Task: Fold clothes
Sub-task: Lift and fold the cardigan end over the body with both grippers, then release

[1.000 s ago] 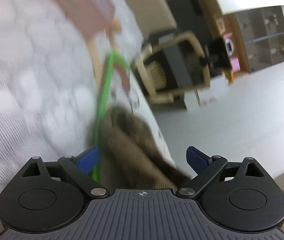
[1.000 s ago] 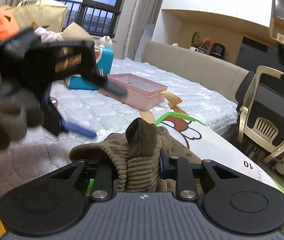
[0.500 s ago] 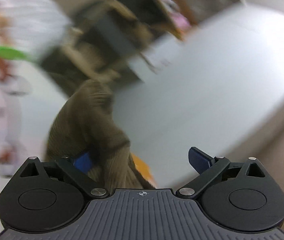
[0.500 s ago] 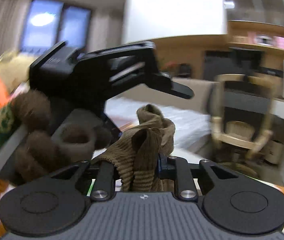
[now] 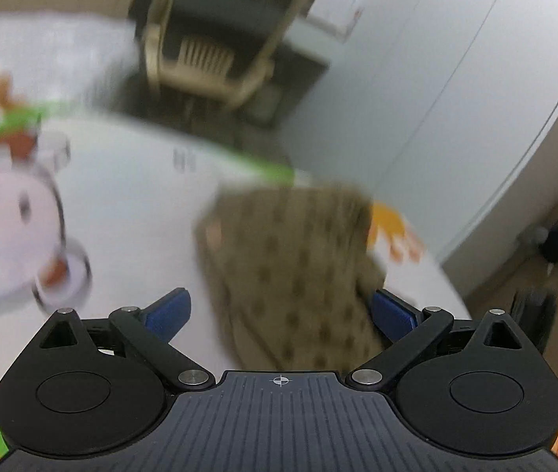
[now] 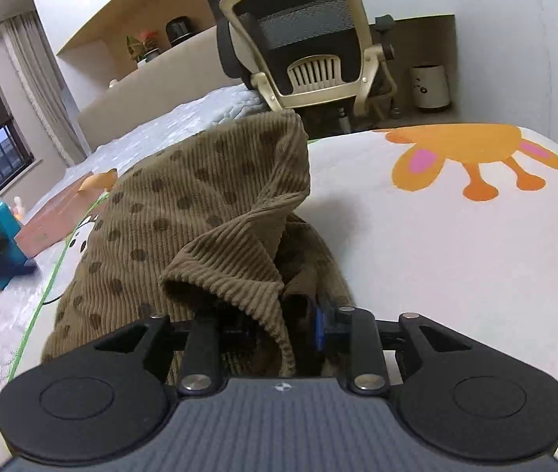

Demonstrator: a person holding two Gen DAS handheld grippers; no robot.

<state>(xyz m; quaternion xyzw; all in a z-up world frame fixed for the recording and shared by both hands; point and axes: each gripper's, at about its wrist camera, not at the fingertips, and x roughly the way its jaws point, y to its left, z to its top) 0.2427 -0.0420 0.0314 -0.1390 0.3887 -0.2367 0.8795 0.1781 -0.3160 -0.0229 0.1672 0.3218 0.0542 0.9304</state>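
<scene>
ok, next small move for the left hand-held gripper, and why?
Probably shut the left hand-held gripper on the brown corduroy garment: its fingers stand wide open with the cloth between them, while the right hand-held gripper is clamped on a bunched edge over the printed mat.

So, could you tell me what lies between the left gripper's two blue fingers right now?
In the left wrist view, the brown spotted corduroy garment lies between the open fingers of the left gripper; blur hides any contact.

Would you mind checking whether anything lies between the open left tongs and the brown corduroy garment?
Nothing visible does. The left tongs are spread with the brown corduroy garment directly between the blue pads, on the printed mat. The right tongs already clamp it.
</scene>
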